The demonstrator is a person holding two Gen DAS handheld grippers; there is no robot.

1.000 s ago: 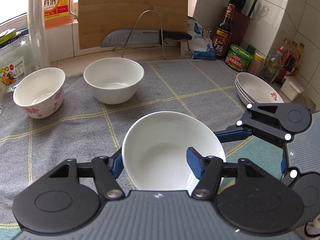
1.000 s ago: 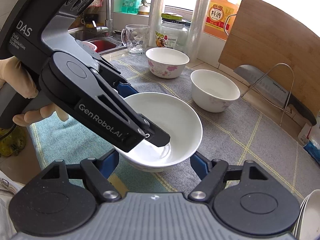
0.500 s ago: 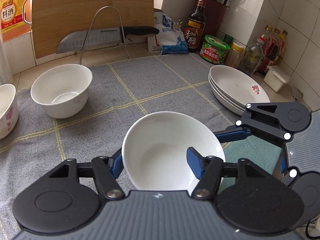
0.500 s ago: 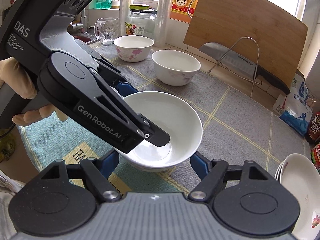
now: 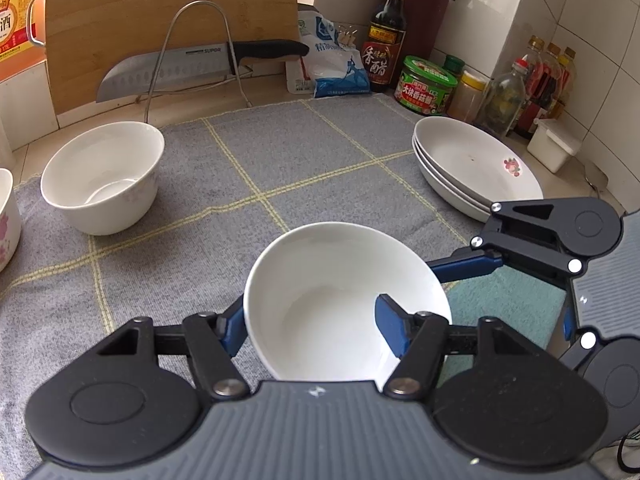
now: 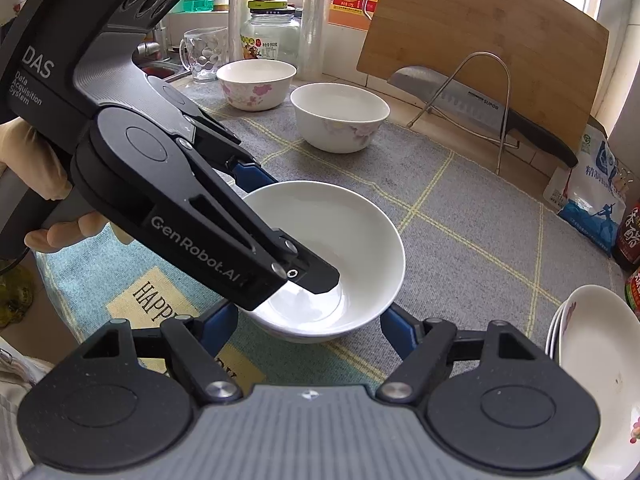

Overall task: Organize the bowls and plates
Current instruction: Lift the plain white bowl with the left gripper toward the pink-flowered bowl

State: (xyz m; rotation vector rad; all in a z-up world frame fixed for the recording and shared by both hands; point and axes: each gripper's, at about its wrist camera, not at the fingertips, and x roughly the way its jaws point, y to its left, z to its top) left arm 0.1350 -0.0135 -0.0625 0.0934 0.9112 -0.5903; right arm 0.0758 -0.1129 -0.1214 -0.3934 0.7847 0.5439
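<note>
The left gripper (image 5: 310, 322) has one pad inside the white bowl (image 5: 344, 300) and one outside its rim at 9 o'clock, and its jaws are just starting to open, though the rim still sits between them. Over the last second the view has swung from the two bowls at 10 o'clock toward the stacked plates (image 5: 476, 168) at 2 o'clock. The right gripper (image 6: 308, 330), jaws unchanged, brackets the bowl's base without clearly pressing it, so I judge the bowl is being released onto the grey mat (image 5: 320, 152).
</note>
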